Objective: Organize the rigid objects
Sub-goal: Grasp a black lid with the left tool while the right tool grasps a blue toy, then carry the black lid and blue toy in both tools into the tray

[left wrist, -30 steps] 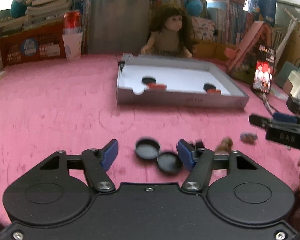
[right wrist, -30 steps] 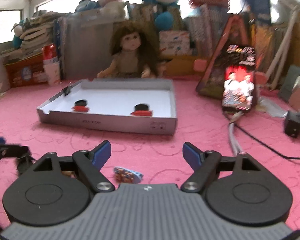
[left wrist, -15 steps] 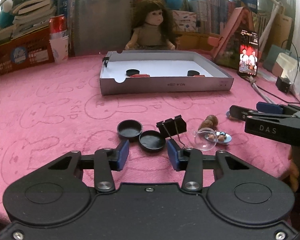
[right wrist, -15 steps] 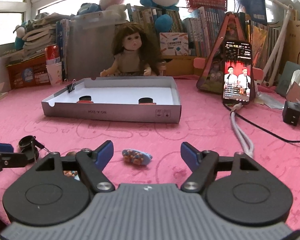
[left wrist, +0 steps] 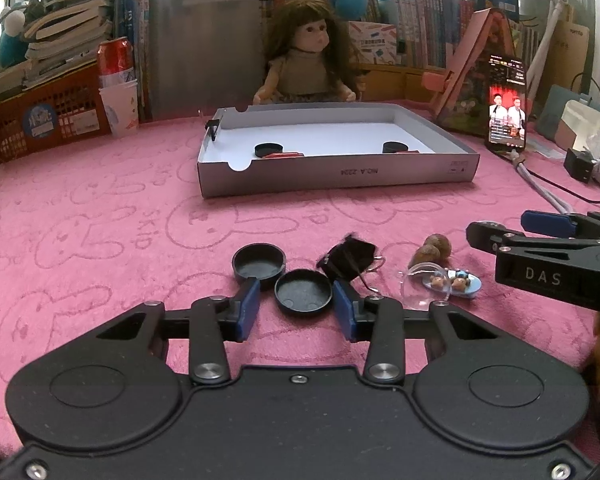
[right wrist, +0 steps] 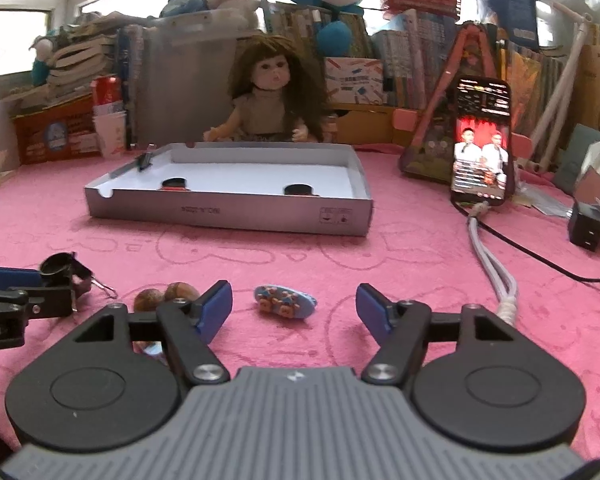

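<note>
Through the left wrist camera, the left gripper (left wrist: 296, 306) held its jaws partly spread around a round black plastic cap (left wrist: 303, 291) that lay open side up on the pink plush cloth (left wrist: 100, 240); the blue rubbery pads flanked its rim closely, though actual contact could not be told. A second, matching cap (left wrist: 259, 261) sat just beyond the left pad, touching the first. Just past the right pad lay a black binder clip (left wrist: 350, 259) with wire handles, blurred. Further right of the jaws were two brown, rounded, nut-like pieces (left wrist: 432, 250), a clear plastic dome (left wrist: 420, 280) and a pale blue oval charm (left wrist: 456, 280) with small bear figures. Well ahead stood a shallow grey cardboard tray (left wrist: 340, 174) with a white floor, holding two black caps and flat red pieces.

Through the right wrist camera, the right gripper (right wrist: 294, 306) had its jaws spread wide with nothing between the pads. The blue oval charm (right wrist: 285, 305) lay just ahead of the gap, nearer the left pad. The brown pieces (right wrist: 166, 296) sat beside the left finger. The tray (right wrist: 228, 210) stood far ahead, a long-haired doll (right wrist: 270, 100) behind it and a lit smartphone (right wrist: 482, 140) propped upright off to the right.
</note>
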A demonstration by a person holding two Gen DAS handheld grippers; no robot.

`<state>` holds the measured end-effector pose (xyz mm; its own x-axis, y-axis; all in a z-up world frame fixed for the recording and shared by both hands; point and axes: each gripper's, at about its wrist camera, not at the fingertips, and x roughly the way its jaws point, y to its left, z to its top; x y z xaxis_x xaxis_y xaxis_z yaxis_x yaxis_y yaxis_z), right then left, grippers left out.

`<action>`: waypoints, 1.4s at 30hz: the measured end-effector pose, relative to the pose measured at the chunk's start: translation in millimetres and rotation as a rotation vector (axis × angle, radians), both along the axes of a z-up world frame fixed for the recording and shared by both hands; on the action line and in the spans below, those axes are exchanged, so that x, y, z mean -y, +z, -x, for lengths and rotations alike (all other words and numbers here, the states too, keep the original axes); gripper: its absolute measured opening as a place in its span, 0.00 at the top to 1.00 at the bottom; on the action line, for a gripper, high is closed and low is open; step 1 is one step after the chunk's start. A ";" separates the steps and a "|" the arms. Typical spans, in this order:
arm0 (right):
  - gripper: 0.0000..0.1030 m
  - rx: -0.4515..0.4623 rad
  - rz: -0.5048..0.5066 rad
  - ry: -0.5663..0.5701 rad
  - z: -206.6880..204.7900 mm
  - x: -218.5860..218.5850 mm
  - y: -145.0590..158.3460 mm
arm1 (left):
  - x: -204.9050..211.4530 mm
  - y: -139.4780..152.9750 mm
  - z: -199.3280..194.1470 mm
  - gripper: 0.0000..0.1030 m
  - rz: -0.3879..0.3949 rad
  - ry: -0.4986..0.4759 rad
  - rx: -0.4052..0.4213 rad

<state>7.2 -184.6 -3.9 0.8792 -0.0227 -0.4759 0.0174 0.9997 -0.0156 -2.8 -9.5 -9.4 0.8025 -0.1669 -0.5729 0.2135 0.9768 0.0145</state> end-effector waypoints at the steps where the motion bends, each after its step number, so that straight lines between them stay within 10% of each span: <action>1: 0.27 -0.004 0.000 -0.012 -0.8 -0.4 -0.1 | 0.5 -0.4 -0.2 0.63 -0.003 0.000 0.004; 14: 0.31 -0.017 -0.021 -0.029 -4.5 -10.6 -2.5 | -0.1 -1.8 0.2 0.70 0.002 0.013 0.012; 19: 0.62 -0.028 0.004 -0.041 -8.6 -12.7 -3.8 | -3.4 0.1 1.1 0.71 0.010 0.025 0.004; 42: 0.62 -0.010 -0.050 -0.008 -35.6 8.4 26.2 | -18.3 42.3 -47.4 0.71 0.081 0.067 0.067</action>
